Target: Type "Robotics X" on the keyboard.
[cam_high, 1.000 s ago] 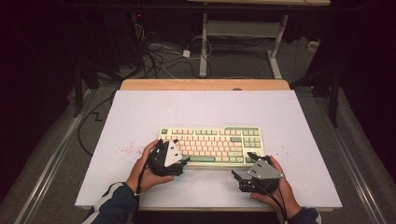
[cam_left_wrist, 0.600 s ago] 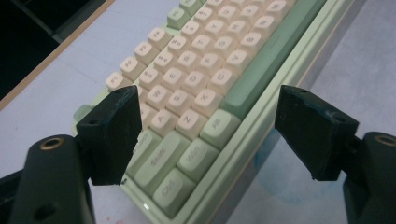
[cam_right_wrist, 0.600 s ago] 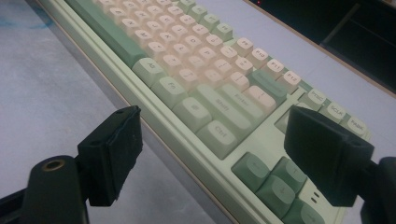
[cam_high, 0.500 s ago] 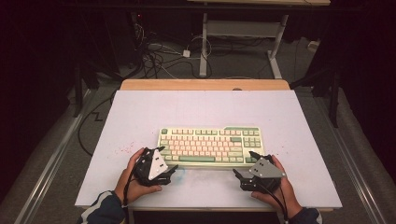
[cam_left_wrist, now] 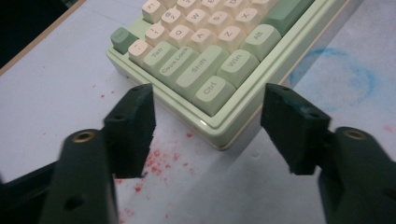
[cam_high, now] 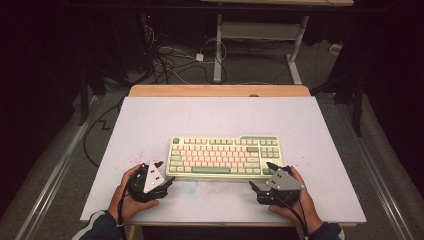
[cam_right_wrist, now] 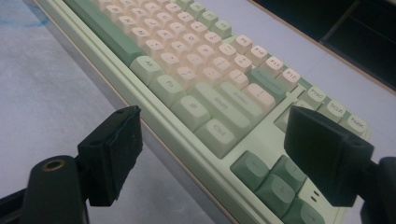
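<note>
1. Keyboard lies mid-worktop, its far end cut off in both gripper views
2. Left gripper: jaws just closing, released, framing the keyboard's corner
3. Right gripper: jaws apart astride the near edge, contact unclear

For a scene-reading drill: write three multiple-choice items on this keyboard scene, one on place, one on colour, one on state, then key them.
1. Which part of the keyboard does the left gripper face?
A. its Ctrl corner
B. its arrow keys
C. its back edge

2. What colour is the space bar?
A. red
B. green
C. black

3. How do the right gripper and the keyboard stand?
A. clamped on it
B. lifting it
C. jaws open, nothing gripped

Key: 1 A, the Ctrl and Shift keys lie between its jaws in the left gripper view. 2 B, it matches the green modifier keys. 3 C, both pads stand apart, clear of the case.
</note>
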`<action>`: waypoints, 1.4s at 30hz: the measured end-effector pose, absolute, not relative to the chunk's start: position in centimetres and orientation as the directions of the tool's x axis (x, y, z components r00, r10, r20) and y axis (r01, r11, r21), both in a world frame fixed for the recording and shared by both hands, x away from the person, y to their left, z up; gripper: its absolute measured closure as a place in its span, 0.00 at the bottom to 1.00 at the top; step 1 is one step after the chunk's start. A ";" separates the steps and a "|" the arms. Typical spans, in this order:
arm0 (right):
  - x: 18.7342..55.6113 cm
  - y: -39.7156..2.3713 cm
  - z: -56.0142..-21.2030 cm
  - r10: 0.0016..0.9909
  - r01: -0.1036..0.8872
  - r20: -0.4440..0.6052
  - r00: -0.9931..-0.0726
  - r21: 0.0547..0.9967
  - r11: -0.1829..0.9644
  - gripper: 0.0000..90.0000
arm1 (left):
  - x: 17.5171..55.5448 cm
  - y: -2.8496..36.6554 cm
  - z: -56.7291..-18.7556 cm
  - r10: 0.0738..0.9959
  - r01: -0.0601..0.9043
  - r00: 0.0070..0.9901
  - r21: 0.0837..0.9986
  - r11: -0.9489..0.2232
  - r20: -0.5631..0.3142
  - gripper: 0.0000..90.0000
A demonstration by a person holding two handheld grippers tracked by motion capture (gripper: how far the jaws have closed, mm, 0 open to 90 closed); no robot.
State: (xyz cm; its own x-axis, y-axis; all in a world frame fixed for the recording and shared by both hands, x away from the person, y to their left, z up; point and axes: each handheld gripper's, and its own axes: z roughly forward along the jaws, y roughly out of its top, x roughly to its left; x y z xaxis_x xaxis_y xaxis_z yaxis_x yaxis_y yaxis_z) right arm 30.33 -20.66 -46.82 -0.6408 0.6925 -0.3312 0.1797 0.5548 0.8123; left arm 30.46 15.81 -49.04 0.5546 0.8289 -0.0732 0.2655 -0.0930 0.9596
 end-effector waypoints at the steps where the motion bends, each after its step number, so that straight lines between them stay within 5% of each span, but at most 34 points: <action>1: 30.3 -20.7 -46.8 0.691 0.180 -0.330 -0.642 0.812 0.555 0.23 | 30.4 16.0 -49.0 0.824 0.272 0.561 0.958 -0.094 -0.079 0.44; 7: 30.3 -20.6 -46.8 0.688 0.182 -0.332 -0.645 0.808 0.560 0.23 | 30.5 17.2 -48.3 0.819 0.297 0.560 0.953 -0.060 -0.123 0.84; 10: 30.3 -20.5 -46.9 0.686 0.182 -0.334 -0.647 0.806 0.564 0.23 | 30.7 17.4 -47.9 0.824 0.307 0.547 0.951 -0.038 -0.144 0.96; 42: 30.6 -20.2 -47.5 0.673 0.197 -0.335 -0.659 0.787 0.585 0.23 | 35.7 10.9 -46.6 0.797 0.373 0.589 0.920 -0.116 -0.138 0.97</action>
State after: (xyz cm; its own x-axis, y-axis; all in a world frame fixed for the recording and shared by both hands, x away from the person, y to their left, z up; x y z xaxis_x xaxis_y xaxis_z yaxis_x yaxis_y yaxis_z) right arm 30.58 -20.20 -47.45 -0.6593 0.6732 -0.3350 0.1970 0.5846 0.7871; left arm 35.66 10.92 -46.59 0.5886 0.7966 -0.1378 0.3730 -0.1164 0.9205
